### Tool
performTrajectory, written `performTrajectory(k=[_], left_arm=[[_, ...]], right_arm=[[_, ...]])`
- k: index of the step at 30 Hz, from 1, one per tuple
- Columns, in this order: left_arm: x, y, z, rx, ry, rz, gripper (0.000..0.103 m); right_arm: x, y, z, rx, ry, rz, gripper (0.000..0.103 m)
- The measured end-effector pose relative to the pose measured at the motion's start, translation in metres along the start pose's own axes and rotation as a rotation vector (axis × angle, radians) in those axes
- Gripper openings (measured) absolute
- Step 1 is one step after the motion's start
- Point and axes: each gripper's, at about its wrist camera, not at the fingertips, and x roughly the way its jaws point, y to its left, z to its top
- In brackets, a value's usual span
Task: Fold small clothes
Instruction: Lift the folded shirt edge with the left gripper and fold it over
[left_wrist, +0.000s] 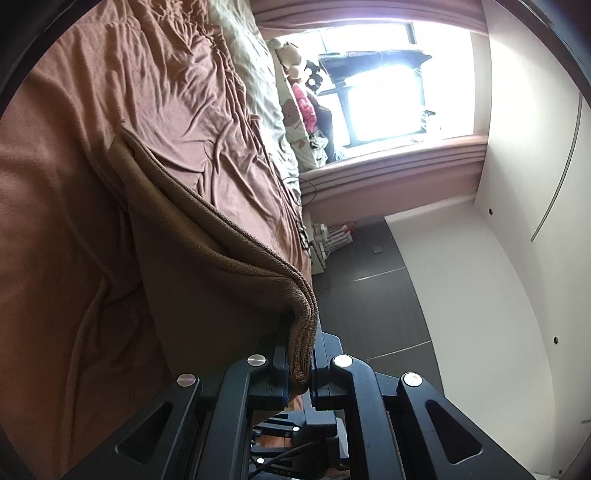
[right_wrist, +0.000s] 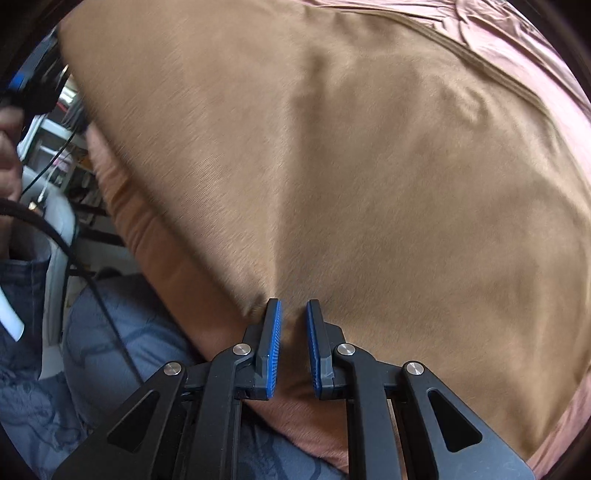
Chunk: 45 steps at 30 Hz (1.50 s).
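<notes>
Your left gripper (left_wrist: 300, 363) pinches the cloth (left_wrist: 207, 258) by its folded corner, while your right gripper (right_wrist: 293, 345), fingers apart and empty, sits at its near edge on the bed (left_wrist: 74, 184).

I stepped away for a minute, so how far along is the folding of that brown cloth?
Done: the brown cloth is doubled over, layered edges together. In hand: the left gripper pinches that folded corner above the bed; the right gripper is open, touching the cloth. Left: further folds and laying it flat.
</notes>
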Motion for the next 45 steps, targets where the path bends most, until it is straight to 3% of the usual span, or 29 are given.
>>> performTrajectory(k=[4,7,12,16,25,37,45], left_arm=[[0.020,-0.014,0.001,0.033,0.041,-0.001,0.007],[0.037,-0.027,0.000,0.069,0.081,0.005,0.007],[0.065,-0.044,-0.005,0.114,0.143,0.012,0.007],[0.089,-0.058,-0.015,0.146,0.194,0.011,0.007],[0.144,-0.080,-0.047,0.222,0.328,0.050,0.007],[0.210,-0.093,-0.099,0.284,0.498,0.077,0.007],[0.256,-0.087,-0.144,0.318,0.617,0.133,0.007]], right_arm=[[-0.013,-0.012,-0.009,0.035,-0.056,0.069,0.011],[-0.039,-0.027,-0.025,0.081,-0.160,0.120,0.011],[-0.070,-0.045,-0.055,0.143,-0.281,0.126,0.013],[-0.093,-0.058,-0.091,0.189,-0.369,0.110,0.052],[-0.134,-0.088,-0.162,0.337,-0.536,0.143,0.053],[-0.153,-0.111,-0.258,0.512,-0.604,0.138,0.053],[-0.151,-0.113,-0.297,0.589,-0.586,0.143,0.053]])
